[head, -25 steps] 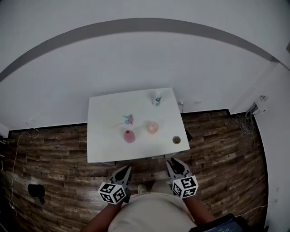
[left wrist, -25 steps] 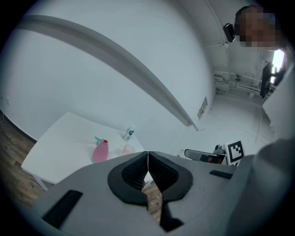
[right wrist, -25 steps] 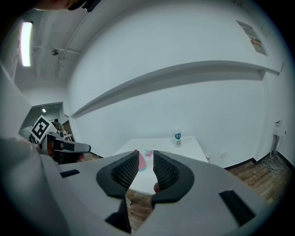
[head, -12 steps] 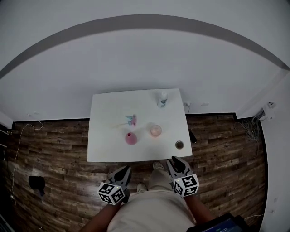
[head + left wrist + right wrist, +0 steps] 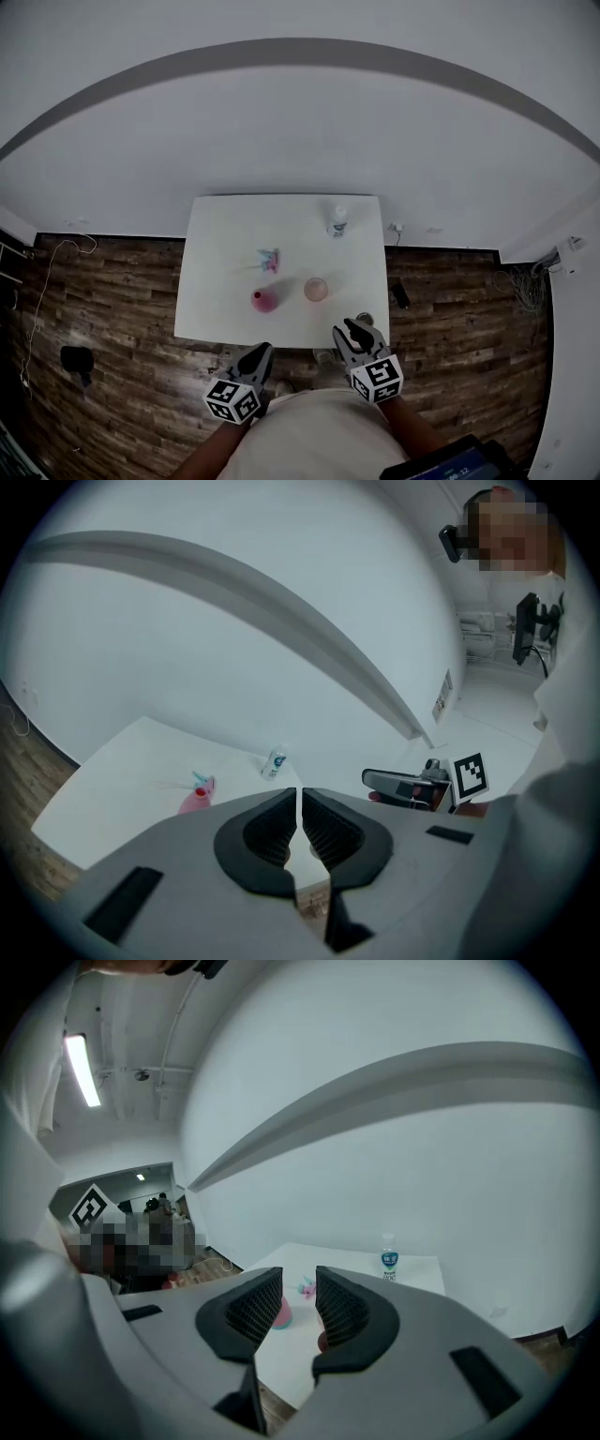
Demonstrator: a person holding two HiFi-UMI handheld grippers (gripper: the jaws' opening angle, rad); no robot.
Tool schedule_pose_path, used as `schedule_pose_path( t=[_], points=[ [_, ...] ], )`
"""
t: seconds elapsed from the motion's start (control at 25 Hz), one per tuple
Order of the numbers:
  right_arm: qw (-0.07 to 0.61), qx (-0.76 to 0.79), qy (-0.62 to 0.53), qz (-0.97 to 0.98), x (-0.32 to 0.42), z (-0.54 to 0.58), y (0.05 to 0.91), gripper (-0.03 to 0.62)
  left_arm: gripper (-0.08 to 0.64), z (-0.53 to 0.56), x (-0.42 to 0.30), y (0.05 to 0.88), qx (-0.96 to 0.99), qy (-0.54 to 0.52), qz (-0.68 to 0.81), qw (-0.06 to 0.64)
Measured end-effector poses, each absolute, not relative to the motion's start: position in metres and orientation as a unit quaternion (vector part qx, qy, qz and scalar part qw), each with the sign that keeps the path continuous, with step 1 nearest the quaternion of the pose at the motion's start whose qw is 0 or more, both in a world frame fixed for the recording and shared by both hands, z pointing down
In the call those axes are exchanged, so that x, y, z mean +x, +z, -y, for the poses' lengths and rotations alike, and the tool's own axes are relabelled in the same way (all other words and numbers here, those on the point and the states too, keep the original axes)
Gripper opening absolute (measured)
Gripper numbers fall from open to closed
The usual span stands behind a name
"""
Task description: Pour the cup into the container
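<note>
A white table [image 5: 217,246] stands against the wall. On it are a solid pink cup [image 5: 265,300], a translucent pink cup [image 5: 316,289], a small pink-and-blue item [image 5: 270,260] and a clear bottle [image 5: 337,220]. A small round container [image 5: 365,319] sits at the front right corner, partly hidden behind my right gripper [image 5: 359,330]. That gripper is shut and empty at the table's front edge. My left gripper [image 5: 258,357] is shut and empty, just short of the edge. The left gripper [image 5: 300,794] view shows the pink cup [image 5: 194,802] and bottle [image 5: 275,762]. The right gripper [image 5: 300,1279] view shows the pink cup [image 5: 279,1312] and bottle [image 5: 389,1262].
Wooden floor [image 5: 112,309] surrounds the table. A cable [image 5: 42,281] runs along the left wall, a dark object [image 5: 76,359] lies on the floor at left, another [image 5: 400,294] lies right of the table. A person [image 5: 511,536] stands far off in the left gripper view.
Both grippers have come forward toward the table. The right one now reaches its front edge and covers part of the small container. The table sits nearer in the head view.
</note>
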State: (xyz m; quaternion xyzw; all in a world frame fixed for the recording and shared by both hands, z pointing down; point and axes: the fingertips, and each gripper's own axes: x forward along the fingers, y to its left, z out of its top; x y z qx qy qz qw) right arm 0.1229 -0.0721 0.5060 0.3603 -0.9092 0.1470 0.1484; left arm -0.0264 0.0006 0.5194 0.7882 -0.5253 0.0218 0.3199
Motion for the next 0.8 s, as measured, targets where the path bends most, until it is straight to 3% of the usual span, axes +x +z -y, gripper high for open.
schedule_pose_path(
  t=[0.32, 0.8],
  points=[
    [0.171, 0.296, 0.139, 0.930, 0.128, 0.104, 0.514, 0.100, 0.023, 0.027, -0.006, 0.518, 0.771, 0.011, 0.549, 0.321],
    [0.192, 0.208, 0.121, 0.951, 0.126, 0.129, 0.533, 0.166, 0.072, 0.047, 0.012, 0.527, 0.743, 0.007, 0.589, 0.317]
  ],
)
